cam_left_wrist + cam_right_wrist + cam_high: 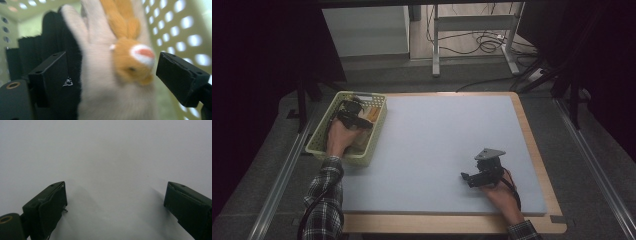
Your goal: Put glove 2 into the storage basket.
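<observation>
With fingers spread, left gripper [110, 75] inside basket [326, 131], plush toy [107, 75] loose between them.
Toy's long axis toward 12 o'clock; right gripper [465, 178] released, idle on desk [437, 140], well apart.

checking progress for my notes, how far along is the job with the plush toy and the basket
Done: the plush toy lies inside the basket. In hand: the left gripper is over the basket, jaws apart around the toy without pressing it. Left: lifting that gripper out. The right gripper rests open and empty on the mat.
</observation>
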`<move>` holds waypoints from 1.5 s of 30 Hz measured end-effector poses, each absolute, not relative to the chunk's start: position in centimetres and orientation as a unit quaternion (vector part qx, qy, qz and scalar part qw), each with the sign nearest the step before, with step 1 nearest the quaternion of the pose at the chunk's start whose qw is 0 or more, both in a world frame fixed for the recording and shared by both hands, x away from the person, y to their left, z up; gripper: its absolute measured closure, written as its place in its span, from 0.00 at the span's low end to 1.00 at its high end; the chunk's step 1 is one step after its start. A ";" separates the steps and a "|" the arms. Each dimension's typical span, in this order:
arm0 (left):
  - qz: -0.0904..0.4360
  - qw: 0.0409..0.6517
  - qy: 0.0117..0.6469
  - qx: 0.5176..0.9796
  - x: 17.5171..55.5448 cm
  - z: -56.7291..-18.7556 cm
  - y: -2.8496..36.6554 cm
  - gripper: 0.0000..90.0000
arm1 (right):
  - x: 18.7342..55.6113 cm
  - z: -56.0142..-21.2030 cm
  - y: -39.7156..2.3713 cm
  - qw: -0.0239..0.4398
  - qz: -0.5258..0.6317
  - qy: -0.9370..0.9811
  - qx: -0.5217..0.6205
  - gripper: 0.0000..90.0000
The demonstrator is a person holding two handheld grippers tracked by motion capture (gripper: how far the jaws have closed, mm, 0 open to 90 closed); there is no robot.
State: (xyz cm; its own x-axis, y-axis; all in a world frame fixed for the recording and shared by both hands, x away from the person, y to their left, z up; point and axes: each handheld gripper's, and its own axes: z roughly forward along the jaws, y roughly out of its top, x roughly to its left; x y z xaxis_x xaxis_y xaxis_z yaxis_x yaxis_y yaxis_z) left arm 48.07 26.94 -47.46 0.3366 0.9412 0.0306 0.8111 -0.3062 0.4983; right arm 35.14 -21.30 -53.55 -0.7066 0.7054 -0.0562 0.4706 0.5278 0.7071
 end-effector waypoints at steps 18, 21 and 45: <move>0.182 0.194 0.595 0.759 46.8 -48.5 30.2 0.74 | 35.1 -53.6 -21.3 0.171 0.344 0.857 0.344 0.05; 0.163 0.187 0.587 0.770 47.1 -49.3 29.7 0.78 | 35.1 -53.6 -21.3 0.172 0.344 0.857 0.343 0.05; 0.181 0.193 0.583 0.768 46.8 -47.9 29.6 0.53 | 35.1 -53.6 -21.3 0.171 0.344 0.857 0.344 0.05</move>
State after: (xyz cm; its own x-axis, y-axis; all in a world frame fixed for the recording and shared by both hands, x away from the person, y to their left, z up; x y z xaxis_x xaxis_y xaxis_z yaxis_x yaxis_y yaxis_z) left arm 46.79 29.60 -47.93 0.2542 0.9657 0.0527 0.8266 -0.2452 0.5065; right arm 35.11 -21.27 -53.55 -0.7052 0.7068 -0.0568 0.4710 0.5268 0.7076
